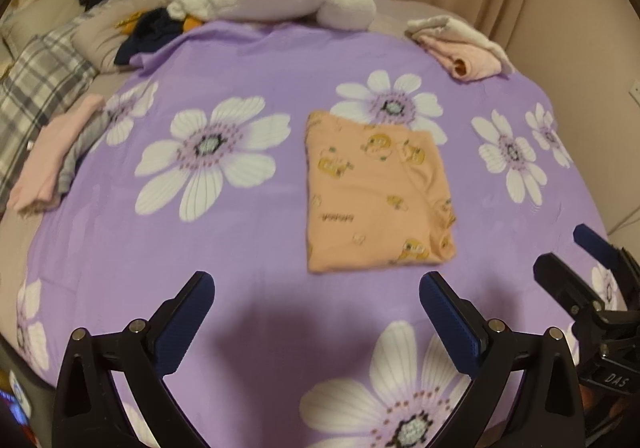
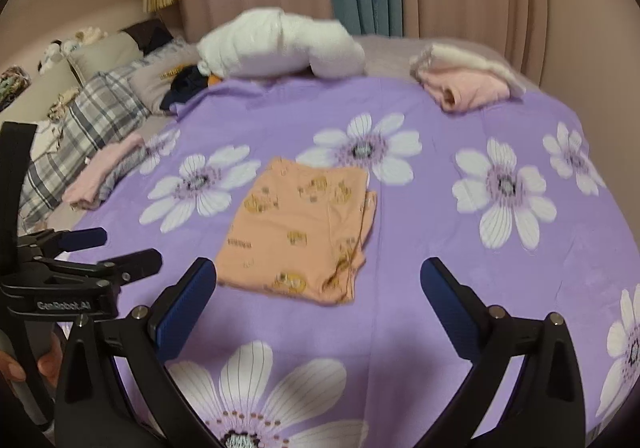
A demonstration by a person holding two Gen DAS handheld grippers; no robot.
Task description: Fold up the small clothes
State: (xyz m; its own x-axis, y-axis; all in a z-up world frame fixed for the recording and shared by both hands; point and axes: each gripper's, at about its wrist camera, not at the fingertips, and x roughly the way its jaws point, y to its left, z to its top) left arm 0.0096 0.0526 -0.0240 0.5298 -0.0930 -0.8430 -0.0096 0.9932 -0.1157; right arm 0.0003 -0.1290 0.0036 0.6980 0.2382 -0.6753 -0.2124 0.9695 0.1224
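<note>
- The orange printed garment (image 1: 376, 192) is lying folded into a near-square packet on the purple flowered bedspread (image 1: 248, 248), roughly mid-bed and just ahead of both tools.
- The left hand-held gripper (image 1: 316, 288) is hovering above the bedspread with its jaws spread wide and nothing between them; the packet is sitting ahead and slightly to its right.
- The right hand-held gripper (image 2: 318, 276) is likewise standing wide open and empty, its left finger close to the packet's near corner but not touching it, as far as the right wrist view shows.
- Judging from the tidy shape, this piece looks about finished, and the next step is probably moving it to a stack or fetching another item.
- A pink folded pile (image 1: 468, 56) is resting at the far right corner, and another pink and grey stack (image 1: 60, 152) is lying at the left edge near the plaid pillow (image 1: 36, 88).
- Risk: the packet's right edge is showing loose, slightly offset layers, so pinching only the top layer could peel the fold open on lifting.
- Risk: a jaw dragging on the soft bedspread could catch that cloth along with the garment and pull the packet askew.
- Both views are slightly blurred, so fine edge detail is uncertain.
</note>
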